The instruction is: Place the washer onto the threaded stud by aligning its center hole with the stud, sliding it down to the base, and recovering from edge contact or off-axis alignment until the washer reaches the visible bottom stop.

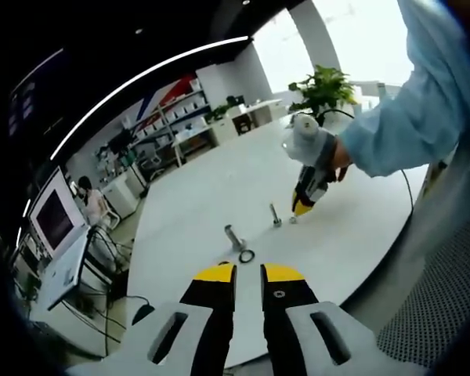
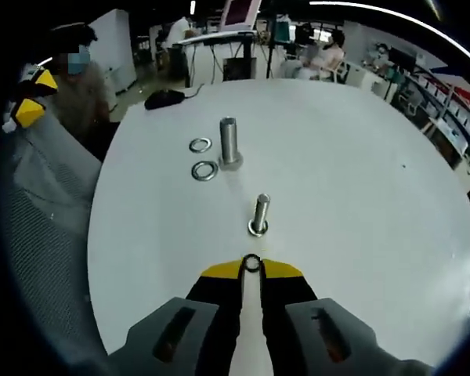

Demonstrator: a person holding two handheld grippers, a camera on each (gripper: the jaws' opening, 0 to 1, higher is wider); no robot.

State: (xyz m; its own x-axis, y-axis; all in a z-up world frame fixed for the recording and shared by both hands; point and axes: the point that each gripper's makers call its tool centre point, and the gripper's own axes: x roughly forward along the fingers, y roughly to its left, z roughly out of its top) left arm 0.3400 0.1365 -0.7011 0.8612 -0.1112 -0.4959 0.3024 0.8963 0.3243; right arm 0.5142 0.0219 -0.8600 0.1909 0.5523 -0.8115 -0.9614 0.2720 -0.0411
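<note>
Washer (image 2: 252, 263) sitting pinched upright between the yellow tips of my right gripper (image 2: 252, 269), jaws nearly together on it, its hole facing the camera. I am holding it just short of the small threaded stud (image 2: 260, 213), which is standing upright on the white table (image 2: 360, 196) with something ring-like at its foot. Beyond it the taller, thicker stud (image 2: 229, 142) is standing on its own base, and two loose washers (image 2: 201, 158) are lying flat just beside it, one behind the other.

From my left gripper (image 1: 247, 272), whose jaws are standing a narrow gap apart and gripping nothing, I am seeing the same table from the other side: the thick stud (image 1: 234, 235) near my tips with a ring (image 1: 247, 255) lying beside it, the small stud (image 1: 276, 215) farther on, and my right gripper (image 1: 296, 213) coming down close to it, with my pale blue sleeve (image 1: 407, 110) behind.

Around the rounded tabletop, the room is showing shelving (image 1: 172, 125), a potted plant (image 1: 325, 90), monitors (image 1: 53, 219) on a desk, and seated people (image 2: 325, 55) across the far side.
</note>
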